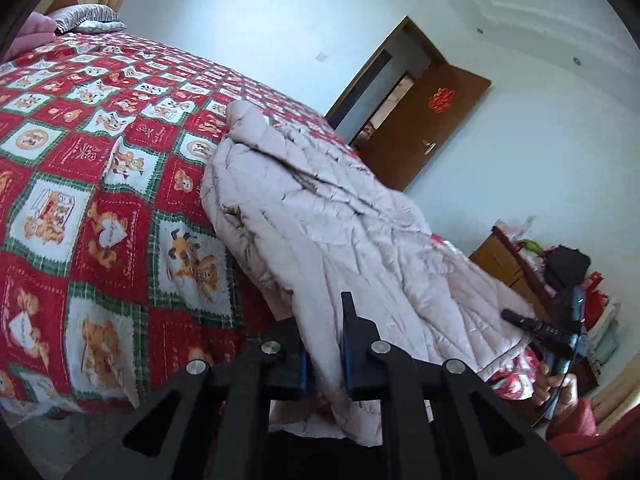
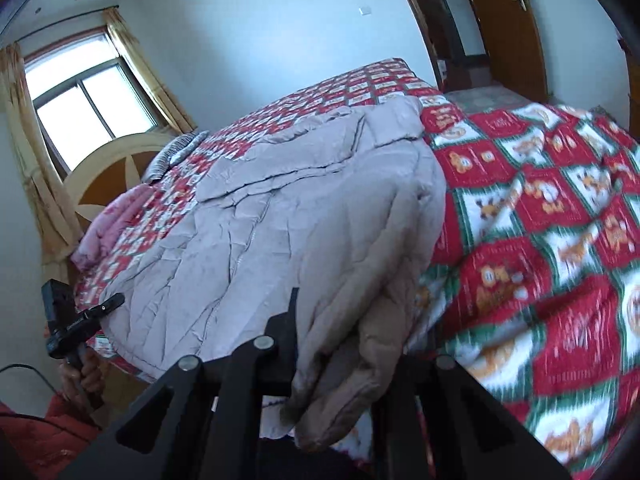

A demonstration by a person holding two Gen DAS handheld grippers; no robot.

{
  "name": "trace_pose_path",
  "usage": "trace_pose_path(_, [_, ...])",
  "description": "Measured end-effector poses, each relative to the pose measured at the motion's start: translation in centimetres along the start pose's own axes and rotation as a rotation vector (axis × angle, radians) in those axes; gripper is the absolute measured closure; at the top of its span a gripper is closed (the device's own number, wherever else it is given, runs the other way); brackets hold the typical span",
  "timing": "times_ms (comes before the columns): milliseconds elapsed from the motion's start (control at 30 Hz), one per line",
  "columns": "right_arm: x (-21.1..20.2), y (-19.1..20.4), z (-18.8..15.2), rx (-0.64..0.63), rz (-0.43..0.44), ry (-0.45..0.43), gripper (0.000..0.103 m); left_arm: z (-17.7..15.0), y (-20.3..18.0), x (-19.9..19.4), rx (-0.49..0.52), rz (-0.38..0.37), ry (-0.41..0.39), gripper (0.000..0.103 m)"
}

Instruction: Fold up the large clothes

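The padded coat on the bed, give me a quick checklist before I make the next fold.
1. Left gripper clamped on the padded coat: ok, fabric sits between its fingers.
2. Right gripper clamped on the coat's edge: cannot tell, fabric hides one finger.
3. Coat supported by the bed quilt: ok, only its near edge overhangs.
4. Coat smooth: not ok, bunched and creased.
5. Landing area free of the pillow: ok.

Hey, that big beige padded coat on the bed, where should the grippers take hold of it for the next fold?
Judging by how it lies, grip the beige padded coat at its near hem, one corner each, coming from the foot of the bed. That edge overhangs the mattress, so fingers can close around it; the left gripper and right gripper already pinch it there.
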State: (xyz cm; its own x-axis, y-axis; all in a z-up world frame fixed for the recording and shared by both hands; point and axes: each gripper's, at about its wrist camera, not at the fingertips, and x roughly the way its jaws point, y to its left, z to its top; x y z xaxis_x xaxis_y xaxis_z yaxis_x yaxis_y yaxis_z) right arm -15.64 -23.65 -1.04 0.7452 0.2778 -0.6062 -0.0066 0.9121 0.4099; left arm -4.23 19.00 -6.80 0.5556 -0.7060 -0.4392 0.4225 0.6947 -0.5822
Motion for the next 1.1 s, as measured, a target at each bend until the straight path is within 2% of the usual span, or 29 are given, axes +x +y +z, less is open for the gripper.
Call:
trace_pose_path(167, [-2.0, -0.6, -2.2, 0.085, 0.047, 0.032, 0.088, -0.9, -1.4, -2.2, 0.048, -0.062, -0.008, 0.091])
trace_pose_path(267, [-3.7, -0.2, -2.1, 0.091, 0.064, 0.023, 0.088, -0.6, -2.4, -3.9, 0.066, -0.102, -0.026, 0.091])
trace_pose_path(400, [-5.7, 0.1, -0.4, 0.127, 0.133, -0.041, 0.088, 1.4, -2.8, -5.2, 0.016, -0.151, -0.067, 0.091])
trace_pose_path(533, [-5.9, 0.1, 3.0, 0.161, 0.213, -0.105, 0.088, 6.0, -3.4, -4.9, -0.031, -0.091, -0.084, 0.091])
trace_pose_path(633, [-5.2, -0.3, 7.2, 0.196, 0.278, -0.149, 0.088, 10.6, -3.7, -3.4, -0.064, -0.044, -0.08, 0.091])
trace_pose_path(767, [-3.3, -0.2, 13.2, 0.177, 0.283, -0.179, 0.088, 16.1, -3.8, -0.6, -0.109, 0.003, -0.08, 0.09])
trace_pose_path(900, [1.6, -2.6, 19.4, 0.267, 0.285, -0.16, 0.088, 20.7, -2.5, 3.9, -0.179, 0.048, -0.043, 0.09])
trace_pose_path(967, [5.3, -4.0, 22.5, 0.316, 0.266, -0.145, 0.088, 23.2, -1.4, 7.6, -0.216, 0.1, -0.027, 0.089])
trace_pose_path(1100, [11.6, -7.2, 26.2, 0.396, 0.193, -0.133, 0.087, 26.4, 1.1, 14.1, -0.278, 0.216, -0.011, 0.087])
